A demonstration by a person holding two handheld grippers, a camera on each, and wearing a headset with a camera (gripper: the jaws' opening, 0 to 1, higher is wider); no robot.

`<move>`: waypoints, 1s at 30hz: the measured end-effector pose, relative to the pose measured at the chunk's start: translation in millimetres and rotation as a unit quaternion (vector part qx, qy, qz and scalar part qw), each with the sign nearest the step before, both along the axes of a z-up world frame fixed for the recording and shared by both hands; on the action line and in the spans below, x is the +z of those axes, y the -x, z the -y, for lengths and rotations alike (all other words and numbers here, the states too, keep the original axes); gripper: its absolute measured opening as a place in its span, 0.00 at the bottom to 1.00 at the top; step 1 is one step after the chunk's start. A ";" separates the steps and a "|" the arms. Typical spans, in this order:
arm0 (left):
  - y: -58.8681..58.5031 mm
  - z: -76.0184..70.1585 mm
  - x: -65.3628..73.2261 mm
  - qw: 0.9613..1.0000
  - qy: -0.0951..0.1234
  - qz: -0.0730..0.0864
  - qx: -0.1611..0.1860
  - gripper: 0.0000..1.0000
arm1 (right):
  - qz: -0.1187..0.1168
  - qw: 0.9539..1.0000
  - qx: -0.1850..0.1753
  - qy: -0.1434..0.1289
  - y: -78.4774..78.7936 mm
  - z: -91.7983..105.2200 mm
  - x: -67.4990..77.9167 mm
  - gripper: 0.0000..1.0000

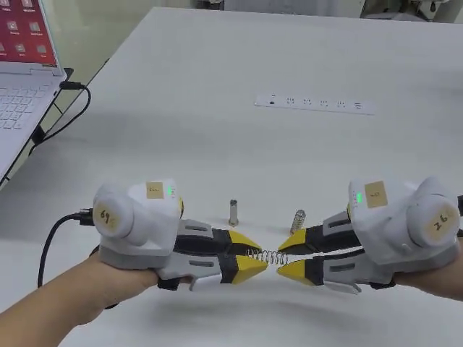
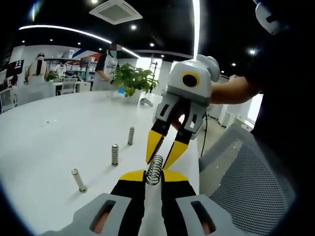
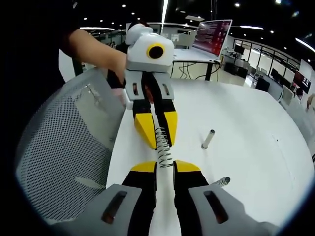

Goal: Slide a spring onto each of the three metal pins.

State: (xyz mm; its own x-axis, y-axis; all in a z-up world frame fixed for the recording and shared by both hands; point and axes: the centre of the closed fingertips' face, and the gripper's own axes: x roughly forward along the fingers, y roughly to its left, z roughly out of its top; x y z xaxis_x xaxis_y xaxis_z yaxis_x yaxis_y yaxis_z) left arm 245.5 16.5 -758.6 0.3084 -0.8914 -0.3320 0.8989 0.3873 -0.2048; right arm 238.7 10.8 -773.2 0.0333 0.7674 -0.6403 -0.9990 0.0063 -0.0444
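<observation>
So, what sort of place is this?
Probably an open-plan office or lab: a long white table carries a laptop and a power strip, with recessed ceiling lights and a potted plant in the background.

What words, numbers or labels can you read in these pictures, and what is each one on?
"26": handwritten on the round cap of the right gripper.
Handwritten marks on the left gripper, on its own round cap: not clear enough to read.
Print on the yellow stickers on both grippers: too small.
Text on the laptop screen: blurred.
Markings on the power strip: too small.
</observation>
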 end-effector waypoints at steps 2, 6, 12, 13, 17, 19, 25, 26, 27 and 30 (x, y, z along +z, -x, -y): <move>0.9 0.6 0.4 1.000 -0.002 0.000 -0.003 0.03 | 0.006 1.000 0.001 -0.001 -1.0 0.3 0.4 0.09; 0.2 0.1 -0.4 1.000 -0.002 -0.003 -0.002 0.03 | -0.002 1.000 -0.007 -0.002 -1.0 0.5 -0.5 0.08; 4.3 0.5 -3.0 1.000 0.002 -0.020 -0.008 0.04 | -0.014 1.000 -0.005 0.004 3.4 2.3 -1.2 0.08; 4.9 0.5 -3.6 1.000 0.004 -0.022 -0.011 0.04 | -0.012 1.000 0.002 0.006 5.4 2.8 -0.5 0.08; 6.0 2.1 -2.6 1.000 0.008 -0.022 -0.013 0.04 | 0.006 1.000 0.015 0.012 6.0 3.8 3.0 0.08; 5.8 2.1 -2.1 1.000 0.009 -0.022 -0.014 0.04 | 0.011 1.000 0.019 0.011 6.2 3.9 4.8 0.07; 7.2 0.5 -5.0 1.000 -0.003 -0.015 -0.018 0.03 | 0.012 1.000 0.022 -0.004 4.9 1.4 15.8 0.07; 7.1 0.1 -4.6 1.000 -0.001 -0.018 -0.016 0.03 | 0.014 1.000 0.023 -0.001 4.5 1.3 16.0 0.07; 6.9 0.0 -4.4 1.000 -0.001 -0.017 -0.015 0.03 | 0.017 1.000 0.026 0.000 4.5 1.3 16.0 0.07; 6.6 0.3 -4.7 1.000 -0.002 -0.015 -0.014 0.03 | 0.020 0.999 0.028 0.002 3.8 0.9 16.8 0.07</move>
State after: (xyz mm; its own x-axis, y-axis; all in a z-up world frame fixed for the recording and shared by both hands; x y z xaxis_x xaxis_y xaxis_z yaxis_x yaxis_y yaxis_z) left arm 238.8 16.2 -763.3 0.2727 -0.8982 -0.3449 0.9032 0.3625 -0.2298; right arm 235.0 9.8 -756.3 0.0153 0.7669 -0.6416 -0.9952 -0.0507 -0.0843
